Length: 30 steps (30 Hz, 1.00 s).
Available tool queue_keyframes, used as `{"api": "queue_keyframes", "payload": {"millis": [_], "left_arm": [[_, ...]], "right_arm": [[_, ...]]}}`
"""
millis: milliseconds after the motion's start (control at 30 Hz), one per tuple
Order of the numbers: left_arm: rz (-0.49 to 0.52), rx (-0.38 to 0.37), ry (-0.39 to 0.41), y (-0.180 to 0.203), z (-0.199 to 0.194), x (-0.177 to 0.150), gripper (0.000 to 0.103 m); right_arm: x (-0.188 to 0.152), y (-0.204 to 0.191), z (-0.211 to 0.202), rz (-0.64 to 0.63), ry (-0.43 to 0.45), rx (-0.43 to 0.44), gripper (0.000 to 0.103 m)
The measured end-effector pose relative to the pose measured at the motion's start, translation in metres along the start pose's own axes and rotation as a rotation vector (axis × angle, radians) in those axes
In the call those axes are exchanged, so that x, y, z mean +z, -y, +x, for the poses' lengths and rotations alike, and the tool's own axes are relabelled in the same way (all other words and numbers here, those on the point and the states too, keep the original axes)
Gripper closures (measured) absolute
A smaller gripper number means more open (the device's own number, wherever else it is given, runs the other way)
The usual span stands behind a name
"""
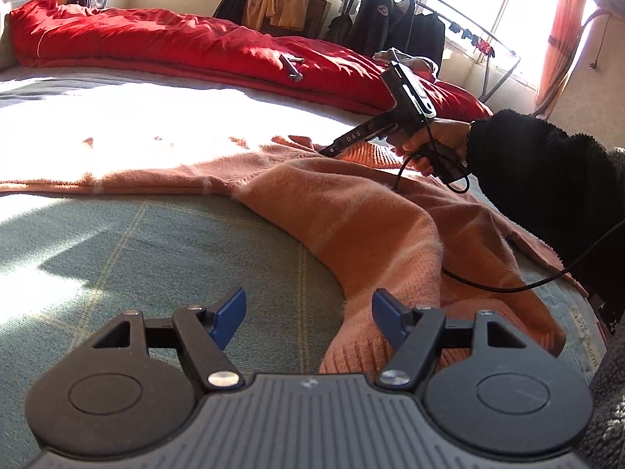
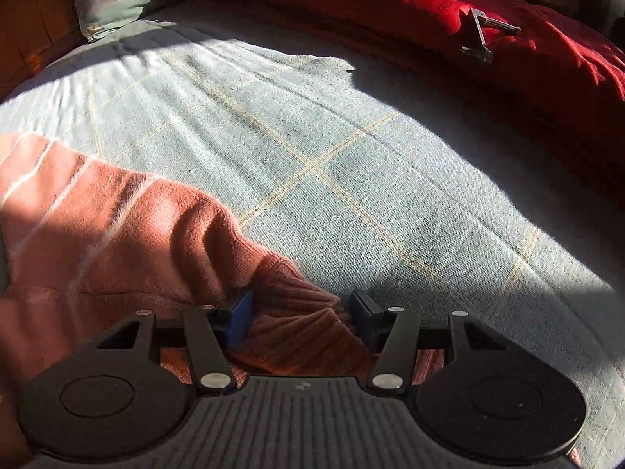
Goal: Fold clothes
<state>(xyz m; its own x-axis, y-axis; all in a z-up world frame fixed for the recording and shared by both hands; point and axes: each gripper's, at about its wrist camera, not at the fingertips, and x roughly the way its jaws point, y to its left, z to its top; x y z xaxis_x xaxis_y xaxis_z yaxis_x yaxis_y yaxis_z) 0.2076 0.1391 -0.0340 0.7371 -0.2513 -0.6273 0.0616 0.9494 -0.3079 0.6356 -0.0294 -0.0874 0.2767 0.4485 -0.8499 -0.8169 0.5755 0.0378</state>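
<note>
Left wrist view first: the left gripper [image 1: 308, 314] is held low over the bed [image 1: 117, 242], its blue jaws well apart and nothing caught between them. An orange sweater [image 1: 351, 211] is seen spread across the grey-green checked cover, one sleeve curving down so that its ribbed cuff lies just beside the right-hand jaw. The body of the sweater is stretched leftward into hard sunlight, where detail is washed out. Farther back, the right gripper [image 1: 332, 148] is carried by a hand [image 1: 433, 144] in a black fleecy sleeve [image 1: 547, 179], its tip lowered onto the ribbed edge of the sweater. A red quilt [image 1: 195, 47] is bunched along the far side of the bed, with a small metal part [image 1: 293, 66] resting on it.

Right wrist view next: the right gripper's jaws are parted, and a ribbed band of the sweater [image 2: 297, 332] is bunched between them; the pads are not seen pressing on it, so it is judged to be released, not held.

Progress is judged early to middling: the sweater is laid out and some cloth is turned over, but no tidy stack is formed and the sleeve near the left gripper is yet to be brought in.

Plenty of bare cover is left ahead of the right gripper for moving. The bed's near edge is close to the left gripper, and a trailing cable [image 1: 488, 285] is draped over the sweater.
</note>
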Motion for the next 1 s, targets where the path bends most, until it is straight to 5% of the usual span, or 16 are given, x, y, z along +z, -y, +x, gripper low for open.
{"api": "queue_keyframes", "payload": {"millis": [167, 267, 433, 633, 800, 900, 1000], "left_arm": [[0.002, -0.003, -0.002, 0.0, 0.003, 0.001, 0.032], [-0.002, 0.003, 0.0, -0.001, 0.002, 0.001, 0.032], [-0.001, 0.01, 0.002, -0.001, 0.0, -0.001, 0.032], [-0.002, 0.012, 0.02, -0.002, -0.006, -0.001, 0.032], [-0.015, 0.009, 0.025, -0.006, -0.005, -0.002, 0.032], [-0.017, 0.001, 0.023, -0.006, -0.003, -0.003, 0.032], [-0.017, -0.005, 0.019, -0.006, -0.003, -0.004, 0.032]], "right_arm": [[-0.01, -0.034, -0.011, -0.128, 0.029, -0.085, 0.074], [-0.005, -0.051, -0.017, -0.202, 0.07, -0.177, 0.082], [0.015, -0.042, -0.017, -0.163, 0.154, -0.277, 0.082], [0.016, -0.04, -0.001, -0.12, 0.129, -0.316, 0.065], [0.024, -0.027, -0.054, 0.072, 0.235, -0.209, 0.065], [0.025, -0.025, -0.06, 0.163, 0.176, -0.1, 0.065], [0.018, -0.027, -0.03, 0.216, 0.072, -0.122, 0.065]]}}
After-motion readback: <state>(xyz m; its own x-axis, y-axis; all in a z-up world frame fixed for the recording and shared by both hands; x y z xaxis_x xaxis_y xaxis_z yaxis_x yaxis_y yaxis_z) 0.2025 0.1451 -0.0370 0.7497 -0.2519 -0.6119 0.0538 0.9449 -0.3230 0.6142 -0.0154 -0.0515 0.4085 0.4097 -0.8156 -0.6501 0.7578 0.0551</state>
